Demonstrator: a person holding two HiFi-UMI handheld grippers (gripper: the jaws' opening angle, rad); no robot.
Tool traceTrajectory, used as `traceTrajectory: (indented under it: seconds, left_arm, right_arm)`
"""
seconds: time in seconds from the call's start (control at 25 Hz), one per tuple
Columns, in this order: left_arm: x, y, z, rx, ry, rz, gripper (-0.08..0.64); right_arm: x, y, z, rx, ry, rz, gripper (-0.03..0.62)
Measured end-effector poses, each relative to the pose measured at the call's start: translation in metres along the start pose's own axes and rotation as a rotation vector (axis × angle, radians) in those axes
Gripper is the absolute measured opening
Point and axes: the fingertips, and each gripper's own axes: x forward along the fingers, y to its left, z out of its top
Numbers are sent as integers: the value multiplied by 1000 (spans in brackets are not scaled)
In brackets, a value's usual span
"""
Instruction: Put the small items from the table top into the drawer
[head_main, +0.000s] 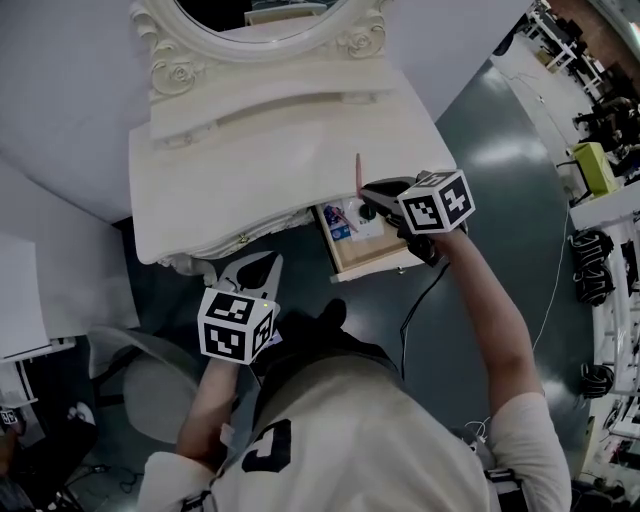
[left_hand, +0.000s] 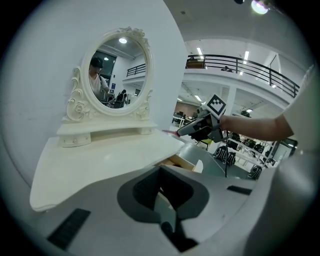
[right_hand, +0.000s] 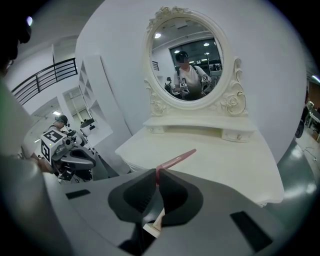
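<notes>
Presently the right claw (right_hand: 156, 172) pinches a pink stick (right_hand: 177, 159) jutting ahead over the tabletop (right_hand: 225, 167); the open drawer (head_main: 375, 264) lies just beneath it; left claw (left_hand: 160, 170) closed, empty

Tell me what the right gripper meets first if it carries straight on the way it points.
Probably the white table top: the right gripper, shut on a pink stick, aims down across it. The stick's tip would likely touch first; depth is unclear.
</notes>
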Motion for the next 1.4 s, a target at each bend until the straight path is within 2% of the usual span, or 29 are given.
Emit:
traceTrajectory:
  seconds: [0.2, 0.72, 0.92, 1.4]
  left_arm:
    - [-6, 6, -6, 28, 0, 29, 55]
    - [-15, 18, -15, 2, -1, 69, 55]
    - [-9, 12, -12, -1, 5, 93, 55]
    - [19, -13, 9, -58, -1, 217, 55]
  right_arm:
    - [5, 12, -17, 3, 26, 11, 40]
    - [18, 35, -68, -31, 149, 135, 38]
    - [21, 32, -83, -61, 189, 186, 40]
    - [21, 8, -109, -135, 253, 358, 40]
